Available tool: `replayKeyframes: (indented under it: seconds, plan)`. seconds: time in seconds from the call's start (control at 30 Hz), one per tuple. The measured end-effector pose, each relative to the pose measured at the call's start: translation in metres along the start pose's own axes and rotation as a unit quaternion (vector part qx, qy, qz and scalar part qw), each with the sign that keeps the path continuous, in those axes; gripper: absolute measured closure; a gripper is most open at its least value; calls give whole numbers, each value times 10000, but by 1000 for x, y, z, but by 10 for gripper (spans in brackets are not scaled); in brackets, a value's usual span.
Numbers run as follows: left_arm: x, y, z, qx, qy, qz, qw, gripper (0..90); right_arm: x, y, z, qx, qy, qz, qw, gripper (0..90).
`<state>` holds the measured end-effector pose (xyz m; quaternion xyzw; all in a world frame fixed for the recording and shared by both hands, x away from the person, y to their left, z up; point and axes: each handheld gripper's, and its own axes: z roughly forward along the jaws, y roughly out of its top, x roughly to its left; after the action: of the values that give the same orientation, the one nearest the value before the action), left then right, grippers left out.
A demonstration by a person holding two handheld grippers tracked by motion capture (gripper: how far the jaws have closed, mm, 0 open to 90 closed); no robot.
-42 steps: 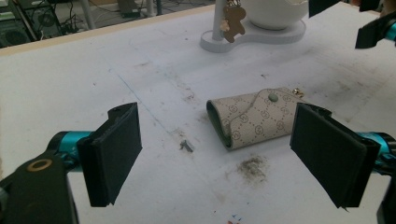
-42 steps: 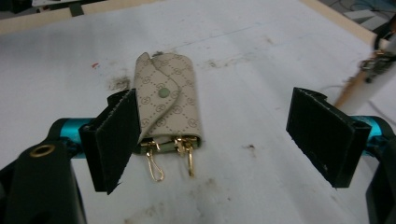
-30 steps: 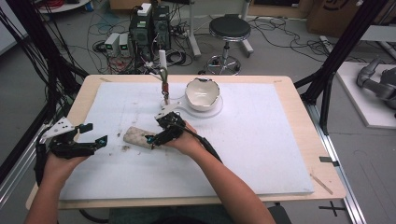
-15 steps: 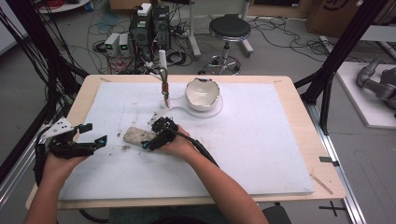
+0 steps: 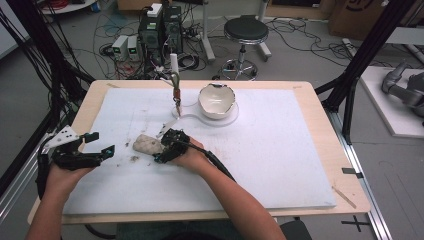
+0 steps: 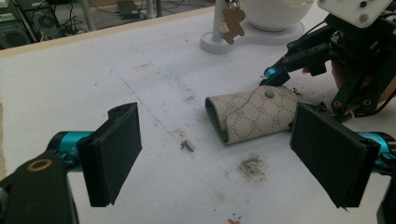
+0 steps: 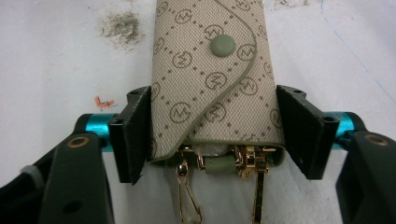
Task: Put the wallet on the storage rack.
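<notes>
A beige monogram key pouch [image 5: 146,145] with a green snap lies on the white mat, left of centre. My right gripper [image 5: 162,147] reaches it from the right and is shut on it. In the right gripper view both pads press the sides of the pouch [image 7: 210,79], between the jaws of the right gripper [image 7: 210,135]. Gold clips hang out of its near end. My left gripper [image 5: 102,142] hovers open near the mat's left edge. The left gripper [image 6: 219,158] points at the pouch [image 6: 254,116], well short of it, with nothing between its pads.
A white bowl [image 5: 217,100] sits on a white stand behind the pouch. A brown gingerbread charm [image 5: 176,92] hangs from the stand's post. A dark dirt smudge [image 6: 252,165] marks the mat [image 5: 280,150] in front of the pouch. Stool and cables lie beyond the table.
My right gripper has slid left along the mat until its jaws sit around the pouch. The left gripper has barely moved.
</notes>
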<state>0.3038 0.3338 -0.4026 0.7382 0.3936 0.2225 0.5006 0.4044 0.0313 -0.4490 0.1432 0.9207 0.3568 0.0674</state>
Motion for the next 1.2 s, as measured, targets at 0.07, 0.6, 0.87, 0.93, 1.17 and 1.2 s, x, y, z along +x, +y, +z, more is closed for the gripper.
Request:
replayKeyframes:
  seconds: [0.07,0.6,0.87,0.93,1.17,1.2]
  plan:
    - [0,0,0,0,0,2,10000,163,0,0,-1,-1,-43,-13,10000,346]
    - [1,0,2,6,-15,-8,10000,163,5,8,-29,-241,-106,-45,9996,379]
    - [-1,4,9,-3,-76,19,10000,163,1,4,-64,-478,-289,-89,9984,379]
    - [0,5,11,-8,-95,33,9999,163,-2,2,-74,-491,-351,-43,9982,379]
    - [-1,13,27,-33,-241,50,9997,163,-17,-11,-107,-611,-699,123,9956,379]
    - [-3,16,33,-36,-298,70,9995,163,-19,-12,-112,-621,-755,151,9951,379]
